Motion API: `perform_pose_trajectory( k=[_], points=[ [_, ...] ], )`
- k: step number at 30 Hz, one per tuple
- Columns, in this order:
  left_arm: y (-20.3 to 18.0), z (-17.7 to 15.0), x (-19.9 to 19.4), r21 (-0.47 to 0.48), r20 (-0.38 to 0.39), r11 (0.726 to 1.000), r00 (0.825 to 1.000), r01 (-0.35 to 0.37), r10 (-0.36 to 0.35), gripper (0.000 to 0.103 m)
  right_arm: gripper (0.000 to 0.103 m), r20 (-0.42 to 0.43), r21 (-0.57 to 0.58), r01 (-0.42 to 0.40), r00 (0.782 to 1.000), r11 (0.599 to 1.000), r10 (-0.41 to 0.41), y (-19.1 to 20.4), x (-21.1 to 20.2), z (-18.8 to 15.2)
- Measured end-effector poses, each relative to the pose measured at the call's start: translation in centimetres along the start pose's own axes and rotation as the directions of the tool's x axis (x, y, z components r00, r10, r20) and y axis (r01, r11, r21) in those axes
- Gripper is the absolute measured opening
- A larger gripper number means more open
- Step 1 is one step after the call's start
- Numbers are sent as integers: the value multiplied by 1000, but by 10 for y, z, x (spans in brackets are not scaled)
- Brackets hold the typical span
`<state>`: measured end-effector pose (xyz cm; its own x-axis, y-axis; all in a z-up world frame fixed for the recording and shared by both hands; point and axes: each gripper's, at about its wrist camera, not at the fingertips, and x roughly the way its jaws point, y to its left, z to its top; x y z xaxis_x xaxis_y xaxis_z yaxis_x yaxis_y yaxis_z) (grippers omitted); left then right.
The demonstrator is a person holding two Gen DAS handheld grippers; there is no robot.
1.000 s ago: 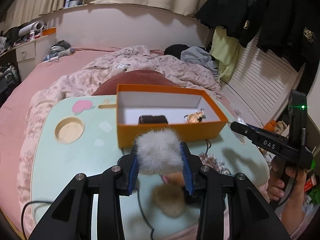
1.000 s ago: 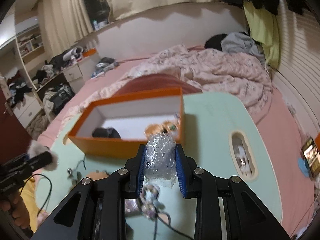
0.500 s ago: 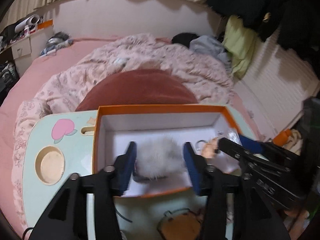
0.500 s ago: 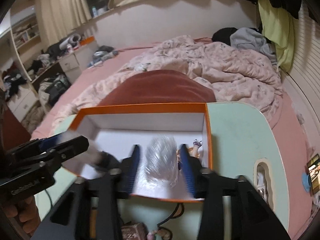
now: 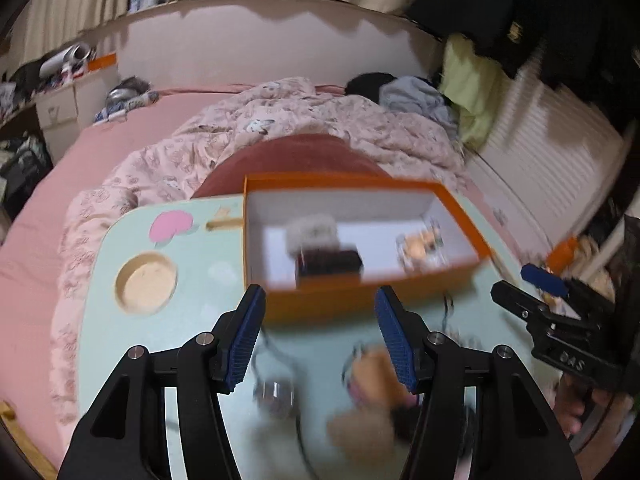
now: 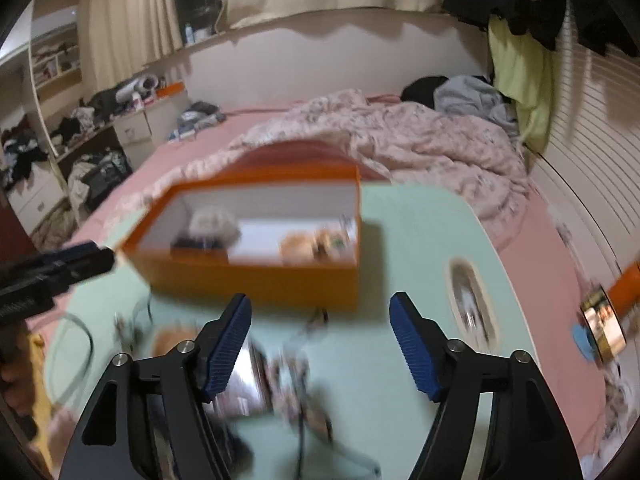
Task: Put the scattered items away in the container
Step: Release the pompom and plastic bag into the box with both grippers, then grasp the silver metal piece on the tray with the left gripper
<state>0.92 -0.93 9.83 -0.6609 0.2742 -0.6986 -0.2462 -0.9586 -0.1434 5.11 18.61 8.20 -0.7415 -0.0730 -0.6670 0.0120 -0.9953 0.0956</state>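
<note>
The orange box (image 5: 360,296) stands on the mint-green table (image 5: 180,320). Inside it lie a white fluffy pompom (image 5: 312,232), a black item (image 5: 330,266) and a small orange figure (image 5: 420,244). My left gripper (image 5: 319,300) hovers in front of the box, its jaws opening with nothing between them. In the right wrist view the box (image 6: 256,280) holds the pompom (image 6: 214,222) and figure (image 6: 312,246). My right gripper (image 6: 320,300) is likewise opening and empty. Both views are blurred.
Loose items lie on the table near me: a tan fluffy thing (image 5: 360,436), a round clear trinket (image 5: 276,392), a glossy packet (image 6: 244,384) and a cable (image 6: 76,356). The table has a round recess (image 5: 146,282) and an oval slot (image 6: 470,304). A bed lies behind.
Both grippers reached over the box, let go of the pompom and the clear wrapped item there, then drew back toward me with their jaws spread wider.
</note>
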Motion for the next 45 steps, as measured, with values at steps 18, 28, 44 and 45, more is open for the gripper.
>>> perform_pose_trajectory(
  k=[18, 28, 44, 45],
  points=[
    [25, -110, 6, 0, -49, 997, 996, -79, 79, 79, 101, -123, -98, 43, 991, 994, -55, 4, 6, -90],
    [19, -103, 1, -34, -47, 999, 998, -31, 30, 79, 102, -123, -94, 41, 991, 995, -53, 4, 5, -90],
    [23, -57, 46, 24, -112, 999, 993, -31, 34, 31, 103, -121, -92, 37, 992, 995, -48, 3, 4, -90],
    [22, -57, 45, 27, -110, 999, 994, -27, 30, 30, 101, -120, -89, 30, 992, 996, -40, 2, 4, -88]
  ],
)
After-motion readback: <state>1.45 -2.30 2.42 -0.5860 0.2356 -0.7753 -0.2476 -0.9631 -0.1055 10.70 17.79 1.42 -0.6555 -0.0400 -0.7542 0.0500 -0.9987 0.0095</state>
